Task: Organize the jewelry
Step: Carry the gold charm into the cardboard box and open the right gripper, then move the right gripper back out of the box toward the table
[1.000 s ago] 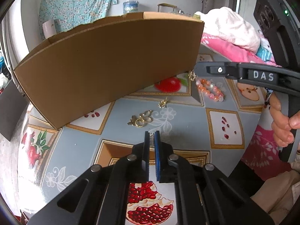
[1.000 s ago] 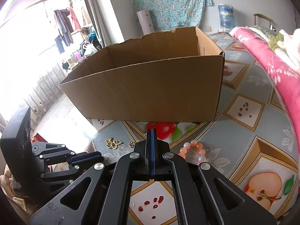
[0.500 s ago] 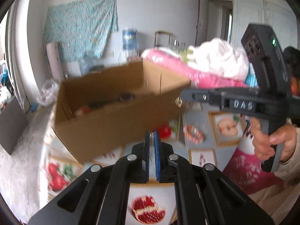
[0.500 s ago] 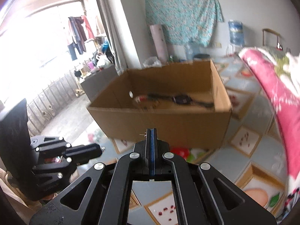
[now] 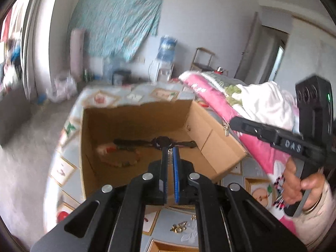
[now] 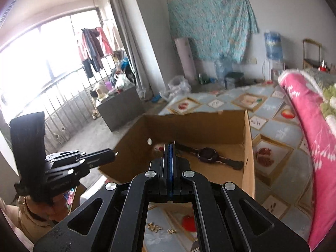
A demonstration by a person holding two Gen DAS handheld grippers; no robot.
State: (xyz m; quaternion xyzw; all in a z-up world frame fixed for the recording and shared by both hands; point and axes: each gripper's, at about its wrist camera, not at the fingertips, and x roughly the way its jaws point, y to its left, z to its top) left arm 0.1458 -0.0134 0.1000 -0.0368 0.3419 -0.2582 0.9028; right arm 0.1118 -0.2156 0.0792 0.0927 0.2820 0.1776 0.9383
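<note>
An open cardboard box (image 5: 212,145) (image 6: 248,151) stands on the patterned table, with a black watch (image 5: 161,141) (image 6: 208,154) and a beaded bracelet (image 5: 117,157) lying inside. My left gripper (image 5: 170,150) is shut on a small silver piece of jewelry, held above the box's near wall. My right gripper (image 6: 169,145) is shut on a small gold earring that dangles at its tip in the left wrist view (image 5: 226,128), over the box's right side. A gold brooch (image 5: 178,227) (image 6: 154,227) and a small gold piece (image 6: 171,231) lie on the table in front of the box.
A pink blanket pile (image 5: 241,126) (image 6: 310,136) runs along the right of the table. The tablecloth (image 6: 279,130) has fruit tiles. The table's left edge drops to a grey floor (image 5: 21,147).
Both grippers have risen from table level to above the box rim, so the box's inside now shows. Each has stayed shut on its piece.
</note>
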